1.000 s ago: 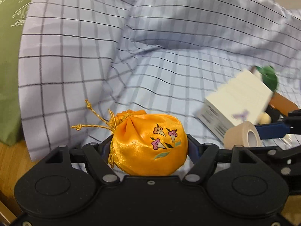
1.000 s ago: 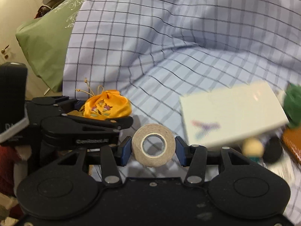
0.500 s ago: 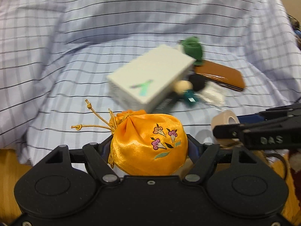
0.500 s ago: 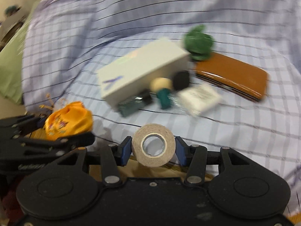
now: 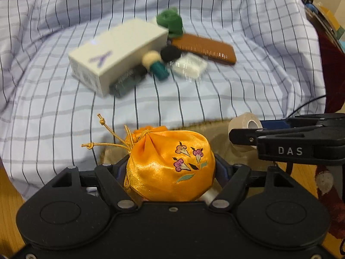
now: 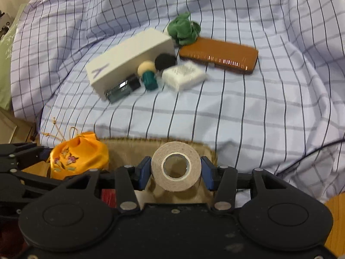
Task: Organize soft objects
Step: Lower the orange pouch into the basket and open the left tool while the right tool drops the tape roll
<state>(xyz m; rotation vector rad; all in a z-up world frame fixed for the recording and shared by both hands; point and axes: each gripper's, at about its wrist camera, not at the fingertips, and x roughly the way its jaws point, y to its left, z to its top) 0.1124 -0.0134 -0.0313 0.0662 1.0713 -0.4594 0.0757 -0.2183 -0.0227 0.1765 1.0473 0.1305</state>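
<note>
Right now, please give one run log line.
left gripper: shut on pouch | right gripper: shut on tape | both over basket

Even indoor light, motion blur, fisheye warp

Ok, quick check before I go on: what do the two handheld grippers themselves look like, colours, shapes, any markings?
Both are matte black plastic. The left gripper and right gripper each have a broad base with two round discs, angled linkage arms with silver rivets, and blue pads on the fingers. Seen side-on from the left wrist view, the right gripper carries white "DAS" lettering. No hand or sleeve is in view.
</note>
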